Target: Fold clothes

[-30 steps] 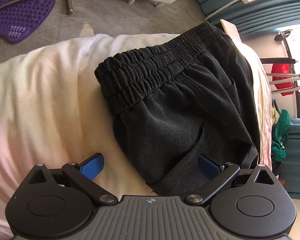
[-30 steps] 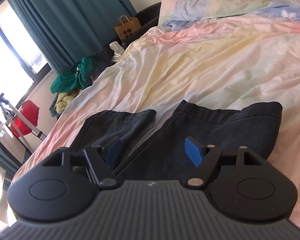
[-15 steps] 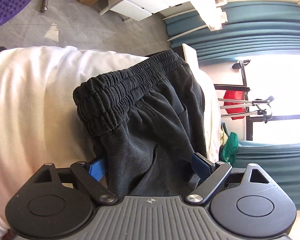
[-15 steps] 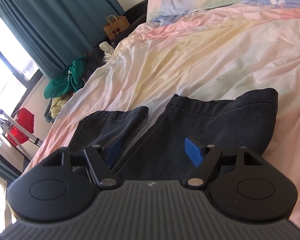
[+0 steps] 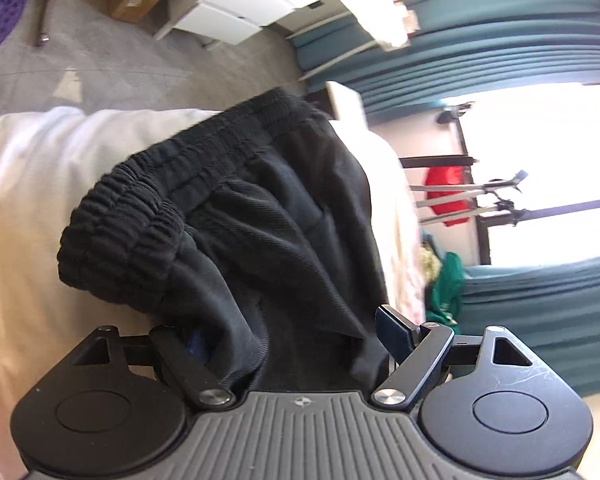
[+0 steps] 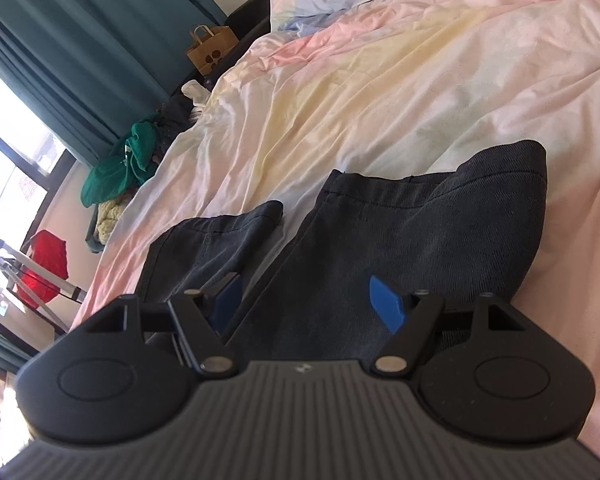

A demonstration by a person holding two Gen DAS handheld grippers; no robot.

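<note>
Black twill: shorts (image 5: 268, 232), ribbed elastic waistband, bunched on the bed (image 6: 400, 80).
Bed: crinkled pastel sheet.
Left tongs (image 5: 296, 340): just been closing, gathered fabric between; grip unclear.
Right tongs (image 6: 306, 300): apart, straddling a shorts leg.

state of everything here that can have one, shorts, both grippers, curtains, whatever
black elastic-waist shorts: bunched and lifted at the waistband end, legs flat on the bed
left gripper: jaws just been closing, shorts fabric gathered between them
right gripper: open, over a shorts leg
pastel bed sheet: wrinkled
teal curtains: drawn partly open
</note>
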